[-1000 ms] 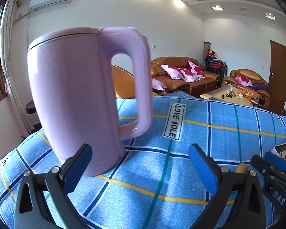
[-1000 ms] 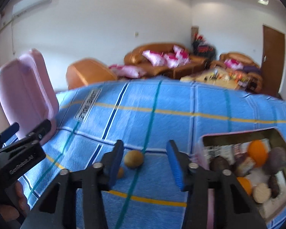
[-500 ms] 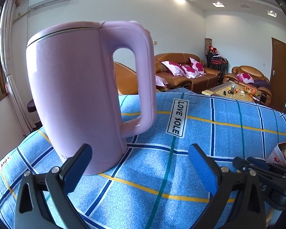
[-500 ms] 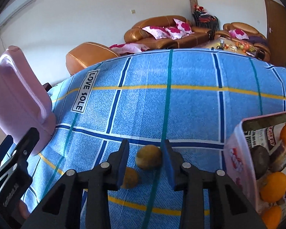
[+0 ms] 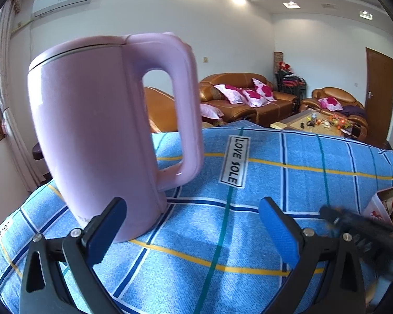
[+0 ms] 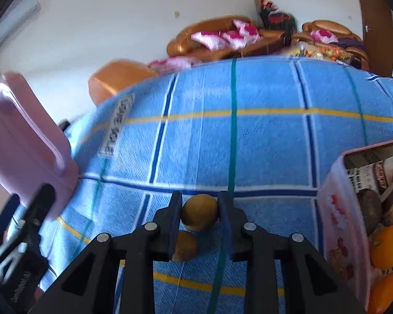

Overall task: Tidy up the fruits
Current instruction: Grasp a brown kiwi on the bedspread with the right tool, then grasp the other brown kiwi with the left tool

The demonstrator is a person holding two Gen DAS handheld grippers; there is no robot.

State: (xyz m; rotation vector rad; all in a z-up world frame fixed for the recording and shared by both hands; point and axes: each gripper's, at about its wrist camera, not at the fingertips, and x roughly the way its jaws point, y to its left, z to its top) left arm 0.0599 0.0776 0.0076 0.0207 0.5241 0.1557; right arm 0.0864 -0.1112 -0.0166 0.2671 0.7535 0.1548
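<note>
In the right wrist view my right gripper [image 6: 199, 210] is shut on a small round yellow-brown fruit [image 6: 199, 212], its blue pads touching both sides, just above the blue checked cloth [image 6: 249, 151]. A second small brown fruit [image 6: 185, 246] lies on the cloth under the left finger. A pink box [image 6: 340, 225] at the right holds oranges [image 6: 386, 246] and dark fruits. My left gripper [image 5: 191, 225] is open and empty beside a pink kettle [image 5: 99, 141]. The right gripper's black body [image 5: 364, 230] shows blurred at the right of the left wrist view.
The pink kettle [image 6: 21, 141] stands at the cloth's left side. The box's corner [image 5: 380, 206] shows at the right edge of the left wrist view. Brown sofas [image 5: 249, 96] and a coffee table [image 5: 317, 125] stand beyond the table. A "LOVE SOLE" label [image 5: 234, 162] is on the cloth.
My right gripper has tilted down, moved forward around the round fruit and closed on it. The left gripper has stayed open by the kettle, drifting slightly.
</note>
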